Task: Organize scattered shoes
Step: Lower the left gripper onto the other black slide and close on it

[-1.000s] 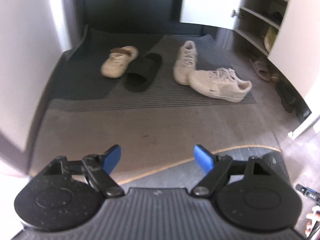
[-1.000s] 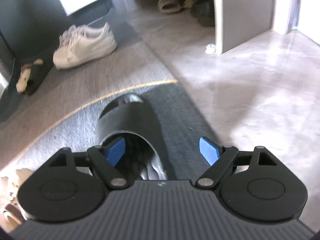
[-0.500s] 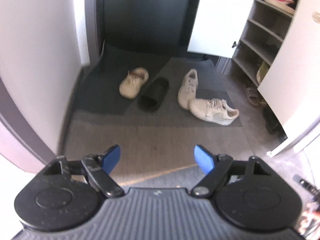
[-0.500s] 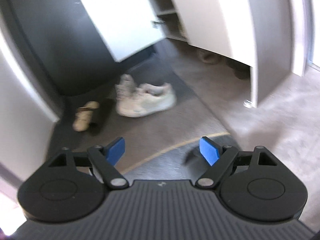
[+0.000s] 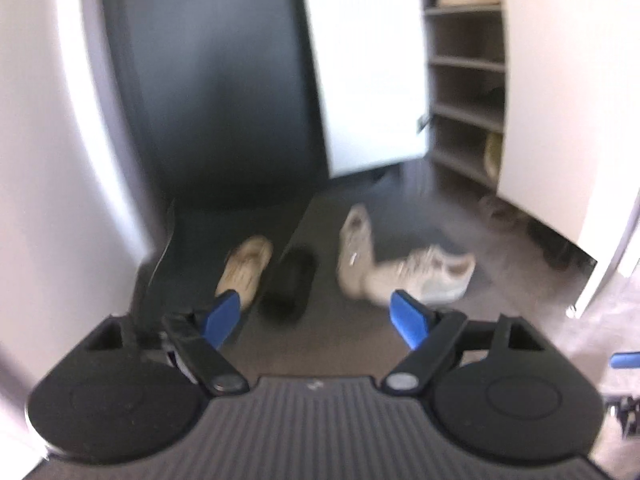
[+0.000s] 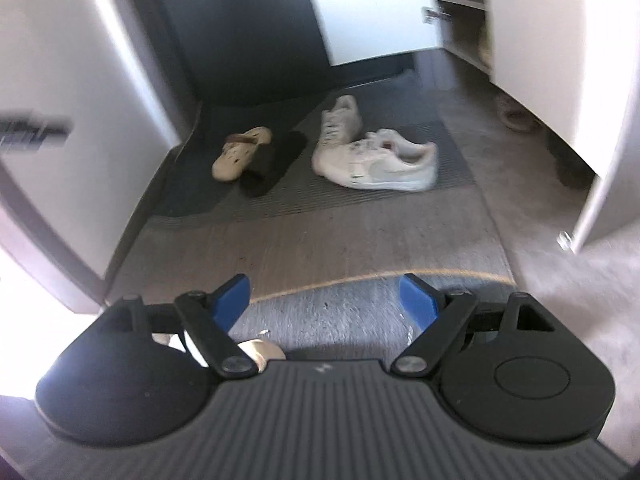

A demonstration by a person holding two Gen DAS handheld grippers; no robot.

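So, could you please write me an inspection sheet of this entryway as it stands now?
Surface: dark ribbed doormat on grey floor.
Job's things: beige clog, black slide sandal and two white lace-up sneakers, all scattered on the mat; the sneakers touch.
Clutter: a pinkish slipper under the cabinet; a pale object below the right gripper, unidentifiable.
Grippers: left gripper open and empty, jaws just widened; right gripper open and empty.
Cables: nothing seen.
Surroundings: white shoe cabinet, door open, shelves partly filled; dark entrance door.
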